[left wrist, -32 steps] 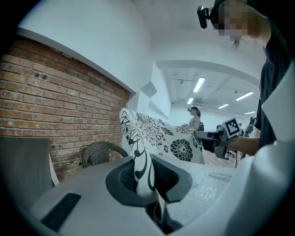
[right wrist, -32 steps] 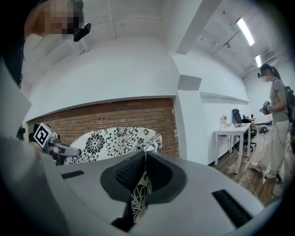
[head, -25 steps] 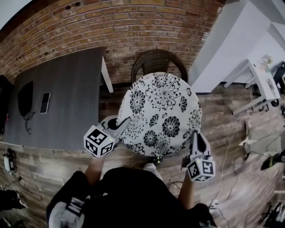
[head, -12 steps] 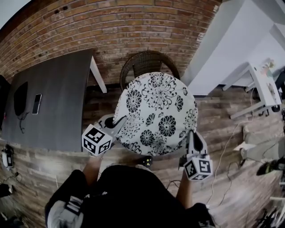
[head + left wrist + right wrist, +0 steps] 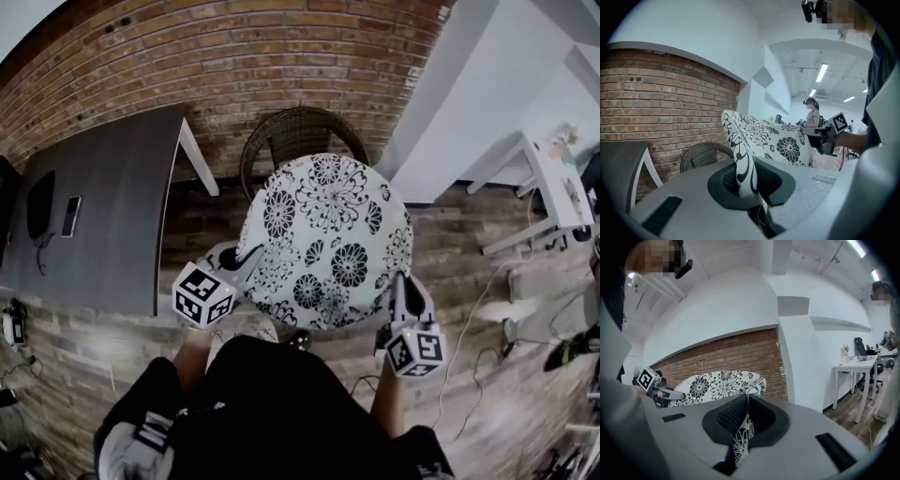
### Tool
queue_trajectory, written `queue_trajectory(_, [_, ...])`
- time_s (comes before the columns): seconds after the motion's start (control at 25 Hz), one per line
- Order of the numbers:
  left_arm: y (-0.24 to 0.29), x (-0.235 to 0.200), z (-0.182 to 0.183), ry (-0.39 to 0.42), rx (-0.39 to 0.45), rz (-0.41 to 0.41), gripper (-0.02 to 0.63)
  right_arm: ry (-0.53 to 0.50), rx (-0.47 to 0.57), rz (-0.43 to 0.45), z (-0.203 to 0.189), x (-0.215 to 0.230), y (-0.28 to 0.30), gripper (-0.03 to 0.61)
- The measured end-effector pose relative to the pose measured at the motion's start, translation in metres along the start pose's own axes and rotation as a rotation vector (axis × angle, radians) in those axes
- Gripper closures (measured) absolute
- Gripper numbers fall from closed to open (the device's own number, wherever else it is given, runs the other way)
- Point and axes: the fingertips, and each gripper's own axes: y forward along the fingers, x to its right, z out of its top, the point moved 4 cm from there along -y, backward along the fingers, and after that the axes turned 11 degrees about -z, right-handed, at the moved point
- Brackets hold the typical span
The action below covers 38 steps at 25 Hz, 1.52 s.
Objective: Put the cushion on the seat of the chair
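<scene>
A round white cushion [image 5: 328, 239] with black flowers hangs flat in the air between both grippers. My left gripper [image 5: 246, 260] is shut on its left edge, my right gripper [image 5: 399, 286] on its right edge. Just beyond the cushion stands a dark wicker chair [image 5: 298, 131] against the brick wall; the cushion hides most of its seat. In the left gripper view the cushion [image 5: 764, 140] runs out from the jaws and the chair [image 5: 704, 154] shows low at left. The cushion's fabric [image 5: 740, 439] is pinched in the right gripper view.
A grey table [image 5: 94, 206] stands left of the chair with a phone [image 5: 69, 216] and a dark object [image 5: 39, 204] on it. A white desk [image 5: 553, 178] is at far right. Cables lie on the wooden floor [image 5: 478, 281]. Another person [image 5: 813, 119] stands far off.
The cushion and both grippers have kept their hold. The view has shifted so the chair and table sit further left, and the cushion now overlaps more of the chair.
</scene>
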Motion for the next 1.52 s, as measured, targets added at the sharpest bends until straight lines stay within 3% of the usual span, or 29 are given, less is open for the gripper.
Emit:
queue_trajectory(0.28, [0.005, -0.003, -0.007, -0.035, 0.004, 0.036, 0.601, -0.009, -0.015, 0.050, -0.002, 0.002, 0.020, 0.569])
queue_trajectory(0.68, [0.004, -0.007, -0.022, -0.025, 0.046, 0.047, 0.601, -0.067, 0.018, 0.066, -0.002, -0.006, 0.016, 0.569])
queue_trajectory(1.08, [0.004, 0.006, -0.014, -0.079, 0.018, 0.089, 0.601, -0.074, -0.056, 0.118, 0.012, -0.003, 0.027, 0.569])
queue_trajectory(1.52, [0.003, 0.015, 0.001, 0.021, -0.029, 0.083, 0.601, -0.034, -0.006, 0.114, 0.004, -0.004, 0.013, 0.569])
